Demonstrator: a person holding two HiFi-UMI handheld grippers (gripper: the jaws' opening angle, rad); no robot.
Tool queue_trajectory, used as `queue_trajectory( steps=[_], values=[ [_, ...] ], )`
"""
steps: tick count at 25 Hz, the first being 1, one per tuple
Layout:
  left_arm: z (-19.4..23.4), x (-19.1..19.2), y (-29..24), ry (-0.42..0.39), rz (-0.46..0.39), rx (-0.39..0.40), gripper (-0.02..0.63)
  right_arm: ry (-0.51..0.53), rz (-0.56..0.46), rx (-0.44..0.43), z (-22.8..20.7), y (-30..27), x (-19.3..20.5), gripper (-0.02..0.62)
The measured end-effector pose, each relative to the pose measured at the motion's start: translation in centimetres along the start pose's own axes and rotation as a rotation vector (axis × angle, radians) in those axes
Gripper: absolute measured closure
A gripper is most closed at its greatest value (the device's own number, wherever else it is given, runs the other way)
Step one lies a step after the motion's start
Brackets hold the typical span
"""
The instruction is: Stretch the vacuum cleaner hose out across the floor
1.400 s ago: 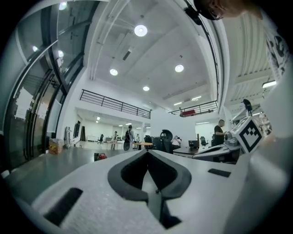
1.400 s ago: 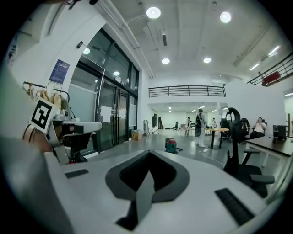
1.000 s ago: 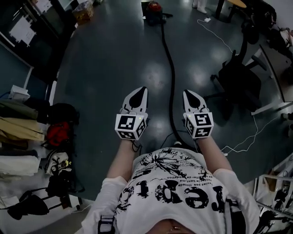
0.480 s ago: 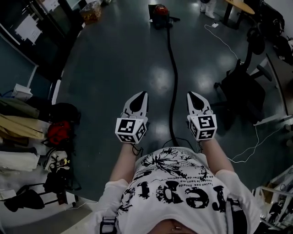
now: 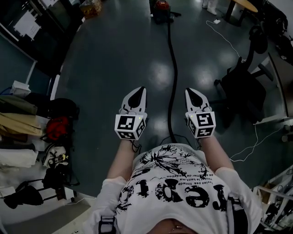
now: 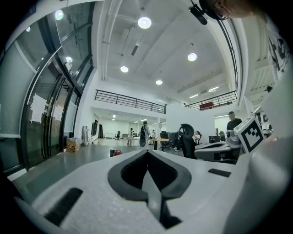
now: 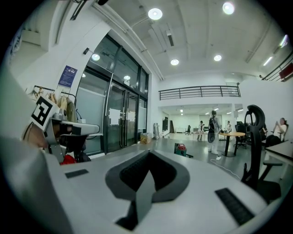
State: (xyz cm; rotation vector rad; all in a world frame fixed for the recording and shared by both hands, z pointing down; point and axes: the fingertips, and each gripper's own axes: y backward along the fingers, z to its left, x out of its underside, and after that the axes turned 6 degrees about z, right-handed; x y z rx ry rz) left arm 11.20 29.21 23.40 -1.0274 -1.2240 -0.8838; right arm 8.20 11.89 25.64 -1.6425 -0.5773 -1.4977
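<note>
The black vacuum cleaner hose (image 5: 174,68) lies on the dark floor (image 5: 114,59) in a long, nearly straight line. Its far end meets the red vacuum cleaner (image 5: 161,6) and its near end passes under the person's printed white shirt (image 5: 174,183). The left gripper (image 5: 141,91) is held just left of the hose and the right gripper (image 5: 189,91) just right of it, so the hose runs between them, and neither touches it. Both point along the hose toward the cleaner. In the left gripper view the jaws of the left gripper (image 6: 147,151) are pressed together with nothing between them. The right gripper view shows the same for the right gripper (image 7: 149,153), with the cleaner (image 7: 181,148) far off beyond its tips. Right of the hose stands a black office chair (image 5: 238,87), and a thin white cable (image 5: 229,43) trails across the floor. Well left of the hose is a heap of clothes and bags (image 5: 27,123).
</note>
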Motion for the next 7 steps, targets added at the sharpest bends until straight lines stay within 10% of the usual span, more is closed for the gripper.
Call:
queue_trajectory(
  steps=[7],
  values=[
    [-0.53, 0.12, -0.48, 0.0, 0.012, 0.001, 0.6, 0.015, 0.024, 0.003, -0.71, 0.18, 0.82, 0.592]
  ],
)
